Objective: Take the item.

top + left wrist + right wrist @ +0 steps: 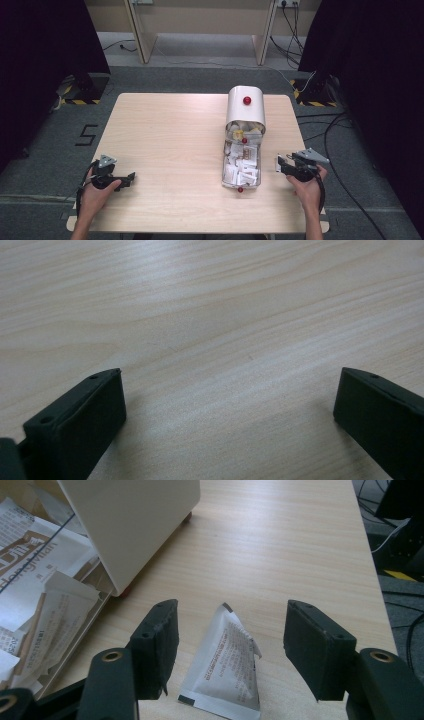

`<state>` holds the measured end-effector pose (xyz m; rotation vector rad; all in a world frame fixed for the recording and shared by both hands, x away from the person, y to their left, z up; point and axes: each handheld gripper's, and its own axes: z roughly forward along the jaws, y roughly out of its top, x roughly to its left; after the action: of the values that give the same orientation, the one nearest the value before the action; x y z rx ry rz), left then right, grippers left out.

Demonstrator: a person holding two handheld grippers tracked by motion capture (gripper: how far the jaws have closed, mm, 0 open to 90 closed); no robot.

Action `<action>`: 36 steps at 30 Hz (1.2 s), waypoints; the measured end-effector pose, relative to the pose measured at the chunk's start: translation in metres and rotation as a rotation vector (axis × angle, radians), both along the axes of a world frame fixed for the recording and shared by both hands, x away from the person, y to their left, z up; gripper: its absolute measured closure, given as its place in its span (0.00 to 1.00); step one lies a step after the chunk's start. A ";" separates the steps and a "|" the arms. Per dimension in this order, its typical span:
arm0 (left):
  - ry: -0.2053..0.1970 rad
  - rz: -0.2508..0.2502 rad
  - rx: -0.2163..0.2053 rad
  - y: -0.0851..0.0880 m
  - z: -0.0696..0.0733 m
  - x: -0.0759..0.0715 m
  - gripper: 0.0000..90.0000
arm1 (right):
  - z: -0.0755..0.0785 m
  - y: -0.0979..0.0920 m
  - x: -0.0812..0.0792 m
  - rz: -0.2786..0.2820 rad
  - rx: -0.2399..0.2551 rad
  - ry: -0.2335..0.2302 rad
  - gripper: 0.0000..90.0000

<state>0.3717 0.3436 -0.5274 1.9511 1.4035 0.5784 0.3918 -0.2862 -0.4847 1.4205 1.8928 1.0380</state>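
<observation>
A white box (245, 107) with red knobs stands open at the table's right middle, and its clear drawer (241, 167) is pulled toward me, full of paper sachets. In the right gripper view the box's white wall (135, 525) and the sachets (45, 580) lie to the left. My right gripper (231, 607) stands open, low over the table to the right of the drawer. One white sachet (225, 665) lies flat on the wood between its jaws, with neither pad pressing on it. In the high view the right gripper (279, 164) points left toward the drawer. My left gripper (231, 372) is open above bare wood, at the near left (129, 179).
The light wooden table (170, 135) has bare room across its left and middle. Its right edge (367, 580) runs close beside the right gripper, with cables on the grey floor (345, 145) beyond. Dark curtains hang on both sides.
</observation>
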 end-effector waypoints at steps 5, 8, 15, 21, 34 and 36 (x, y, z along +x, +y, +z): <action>0.001 -0.001 0.001 0.000 0.000 0.000 0.00 | 0.004 0.002 -0.006 -0.001 -0.010 -0.013 0.42; 0.000 0.000 0.000 0.000 0.000 0.000 0.00 | 0.006 0.004 -0.011 0.002 -0.011 -0.015 0.42; 0.000 0.000 0.002 0.000 0.000 0.000 0.00 | 0.009 0.008 -0.026 0.025 -0.026 -0.011 0.41; 0.000 0.001 0.002 0.000 0.000 0.000 0.00 | 0.008 0.006 -0.037 0.038 -0.024 0.000 0.41; 0.002 0.000 0.003 0.001 0.000 -0.001 0.00 | 0.004 0.008 -0.045 0.049 -0.022 0.014 0.37; 0.001 0.001 0.002 0.000 0.000 -0.001 0.00 | 0.004 0.009 -0.046 0.051 -0.024 0.019 0.36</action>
<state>0.3710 0.3441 -0.5274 1.9525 1.4051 0.5794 0.3459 -0.2773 -0.4806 1.3798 1.9578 1.0257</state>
